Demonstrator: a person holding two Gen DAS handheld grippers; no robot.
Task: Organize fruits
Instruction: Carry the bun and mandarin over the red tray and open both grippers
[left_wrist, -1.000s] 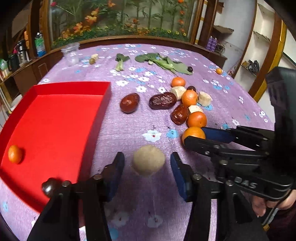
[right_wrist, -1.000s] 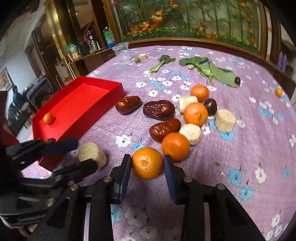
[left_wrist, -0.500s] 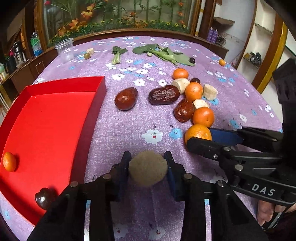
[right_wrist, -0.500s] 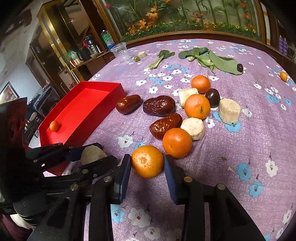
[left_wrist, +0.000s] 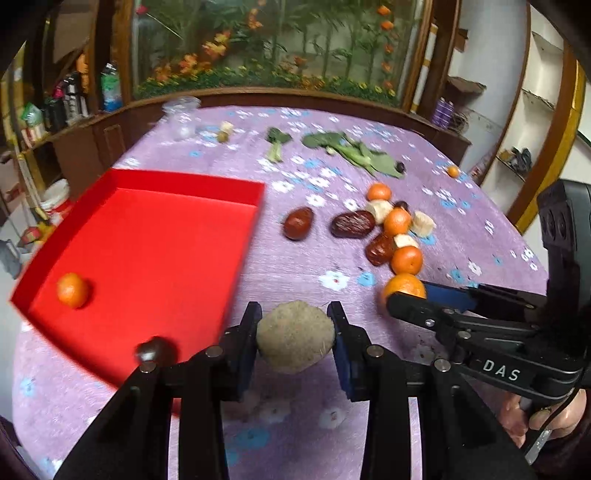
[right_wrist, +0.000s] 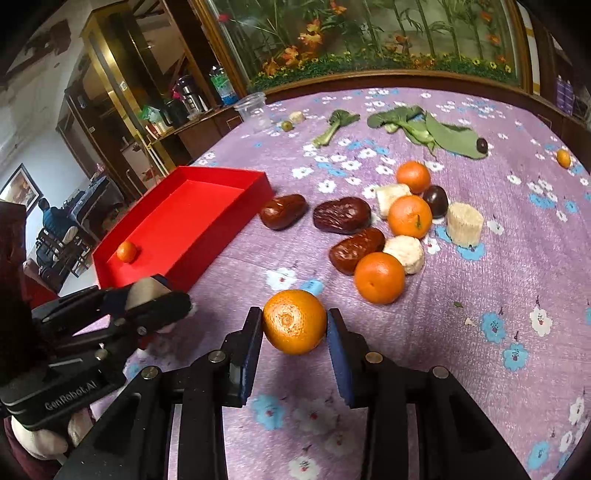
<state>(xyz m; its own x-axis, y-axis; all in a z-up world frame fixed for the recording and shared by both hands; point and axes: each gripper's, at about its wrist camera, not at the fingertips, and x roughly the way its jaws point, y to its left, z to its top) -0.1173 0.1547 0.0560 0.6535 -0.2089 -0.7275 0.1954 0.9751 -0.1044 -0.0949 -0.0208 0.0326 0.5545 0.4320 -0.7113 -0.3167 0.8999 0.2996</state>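
My left gripper (left_wrist: 295, 334) is shut on a round tan fruit (left_wrist: 295, 336) and holds it just above the purple cloth, right of the red tray (left_wrist: 155, 236). The tray holds a small orange (left_wrist: 72, 290) and a dark round fruit (left_wrist: 155, 352). My right gripper (right_wrist: 294, 328) is shut on an orange (right_wrist: 294, 321), lifted off the cloth. In the right wrist view the left gripper (right_wrist: 147, 299) shows at the left with the tan fruit (right_wrist: 142, 291) in it. Oranges (right_wrist: 379, 277), red dates (right_wrist: 341, 215) and pale chunks (right_wrist: 404, 254) lie in a cluster.
Green leaves (right_wrist: 439, 129) and a dark plum (right_wrist: 481, 144) lie at the back. A clear plastic cup (right_wrist: 255, 110) stands far left. A small orange (right_wrist: 563, 158) sits far right. The table edge curves behind, with shelves and a cabinet beyond.
My left gripper closed on the tan fruit and lifted it. My right gripper closed on the orange and raised it off the cloth.
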